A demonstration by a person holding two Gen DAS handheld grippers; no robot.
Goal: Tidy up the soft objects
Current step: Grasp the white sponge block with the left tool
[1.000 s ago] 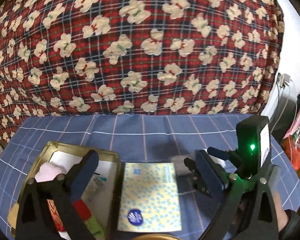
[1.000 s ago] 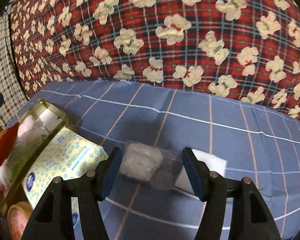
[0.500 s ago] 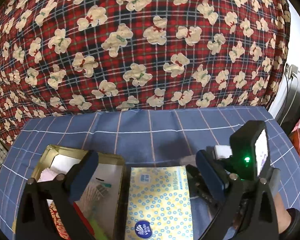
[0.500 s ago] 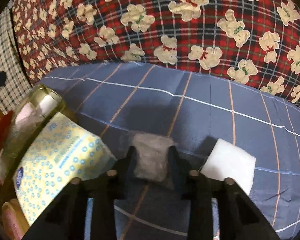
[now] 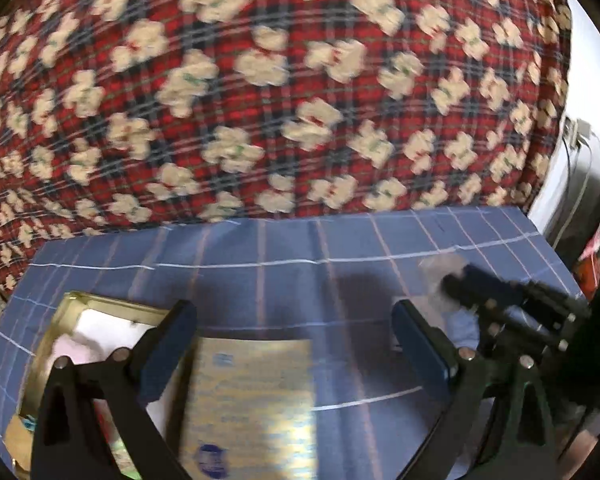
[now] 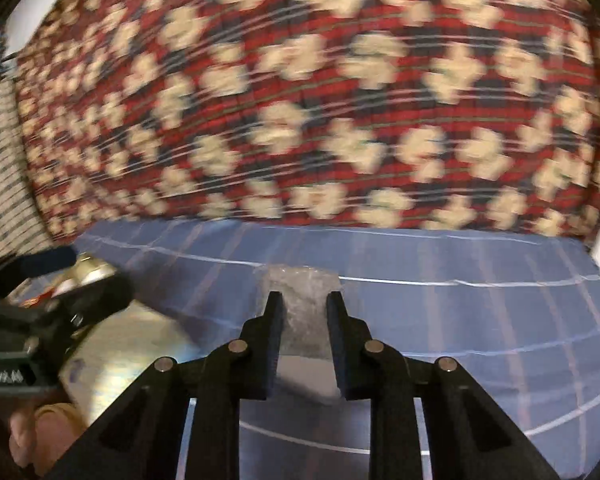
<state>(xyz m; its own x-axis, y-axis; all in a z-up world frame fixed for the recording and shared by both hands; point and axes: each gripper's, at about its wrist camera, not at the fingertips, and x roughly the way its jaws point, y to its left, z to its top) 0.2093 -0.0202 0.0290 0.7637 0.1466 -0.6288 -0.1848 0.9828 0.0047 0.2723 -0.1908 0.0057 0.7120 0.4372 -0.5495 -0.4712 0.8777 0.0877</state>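
Observation:
A small clear packet of grey-white wadding [image 6: 302, 280] sits between the pads of my right gripper [image 6: 304, 300]. The jaws are still closing and the pads press its sides, holding it above the blue checked cloth [image 6: 460, 320]. In the left wrist view the same packet [image 5: 440, 264] shows blurred at the tip of the right gripper [image 5: 460, 278]. My left gripper [image 5: 294, 312] is open and holds nothing. It hovers over a yellow tissue pack [image 5: 252, 392] and the gold tin [image 5: 72, 304] with soft items inside.
A red plaid quilt with teddy bears [image 5: 300, 100] rises behind the blue cloth. A pale block [image 5: 460, 326] lies blurred under the right gripper. A white wall with cables [image 5: 576, 136] is at the far right. Both views are motion-blurred.
The right gripper's jaws came together on the grey packet and lifted it off the cloth, away from the white block. The left gripper shifted and stayed open.

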